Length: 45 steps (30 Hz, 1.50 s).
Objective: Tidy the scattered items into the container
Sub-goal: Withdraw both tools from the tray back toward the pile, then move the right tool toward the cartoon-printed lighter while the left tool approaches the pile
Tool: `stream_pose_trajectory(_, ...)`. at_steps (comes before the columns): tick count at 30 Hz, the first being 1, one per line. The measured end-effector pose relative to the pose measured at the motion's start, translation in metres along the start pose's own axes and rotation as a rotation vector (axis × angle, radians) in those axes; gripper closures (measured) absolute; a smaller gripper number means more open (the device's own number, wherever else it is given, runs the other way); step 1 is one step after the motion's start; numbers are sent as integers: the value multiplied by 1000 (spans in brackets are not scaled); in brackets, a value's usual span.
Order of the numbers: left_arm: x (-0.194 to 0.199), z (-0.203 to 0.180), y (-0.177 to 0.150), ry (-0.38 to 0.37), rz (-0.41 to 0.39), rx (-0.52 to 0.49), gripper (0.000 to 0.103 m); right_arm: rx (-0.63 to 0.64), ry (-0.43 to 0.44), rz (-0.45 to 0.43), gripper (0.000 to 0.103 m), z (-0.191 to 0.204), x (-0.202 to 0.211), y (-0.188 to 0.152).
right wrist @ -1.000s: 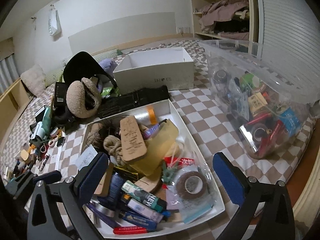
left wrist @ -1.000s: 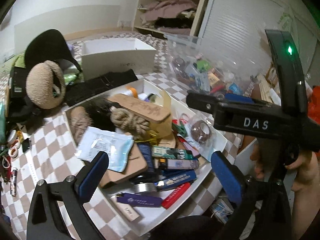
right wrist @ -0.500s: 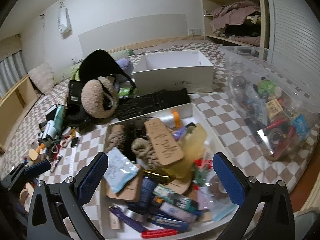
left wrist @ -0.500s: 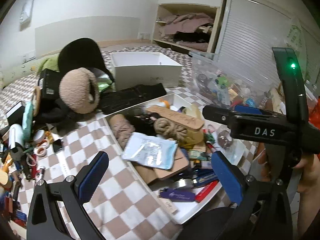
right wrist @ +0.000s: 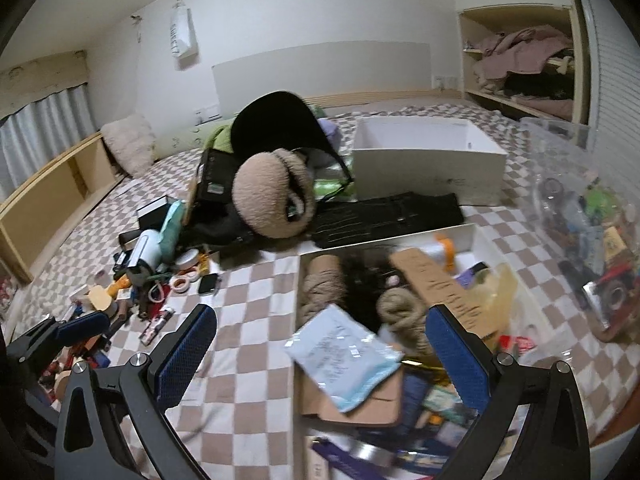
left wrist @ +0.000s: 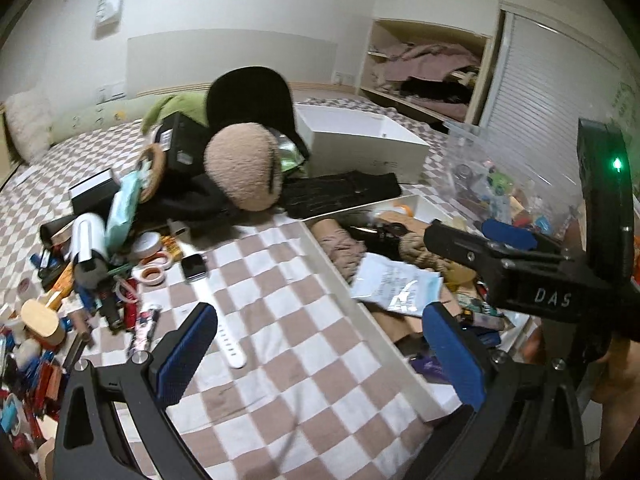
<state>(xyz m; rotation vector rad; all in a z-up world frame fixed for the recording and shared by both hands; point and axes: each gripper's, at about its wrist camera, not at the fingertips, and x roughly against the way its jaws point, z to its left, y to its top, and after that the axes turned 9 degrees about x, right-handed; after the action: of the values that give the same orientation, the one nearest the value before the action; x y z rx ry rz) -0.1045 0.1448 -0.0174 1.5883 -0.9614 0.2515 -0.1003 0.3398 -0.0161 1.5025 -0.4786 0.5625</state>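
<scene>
Both tongs are hanging released with nothing in them: left tongs over the checkered bed, right tongs over the near left edge of the white tray. That tray's already sitting stuffed, while the scattered pile is lying toward the bed's left edge, smartwatch beside it.

Both claws are matt black plastic with blue textured pads, and under the left gripper the checked bedcover is soft, creased cloth. Just ahead of it lies a smartwatch with a glossy dark face and a smooth white rubbery strap, and farther ahead a fuzzy beige earmuff. Ahead of the right gripper, a smooth white tray holds a shiny plastic packet, coarse rope and matt brown cardboard.
</scene>
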Motion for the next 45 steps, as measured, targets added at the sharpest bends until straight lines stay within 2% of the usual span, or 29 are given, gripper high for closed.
stream_pose_trajectory(6, 5, 35, -8, 40, 6, 47, 0, 26, 57, 38, 0, 26, -15, -2)
stream_pose_trajectory(18, 18, 117, -20, 208, -14, 122, 0, 88, 114, 114, 0, 70, -55, -8)
stream_pose_trajectory(23, 21, 147, -17, 248, -16, 153, 0, 149, 153, 130, 0, 96, -71, -12)
stream_pose_trajectory(30, 24, 184, -12, 275, -36, 217, 0, 323, 202, 150, 0, 142, -97, -18)
stream_pose_trajectory(36, 25, 211, -20, 281, -32, 314, 0, 509, 322, 159, 0, 183, -122, -25)
stream_pose_trajectory(40, 26, 226, -25, 282, -25, 363, 0, 635, 355, 150, 0, 205, -136, -30)
stream_pose_trajectory(45, 36, 241, -26, 279, -44, 418, 0, 696, 399, 161, 0, 221, -159, -28)
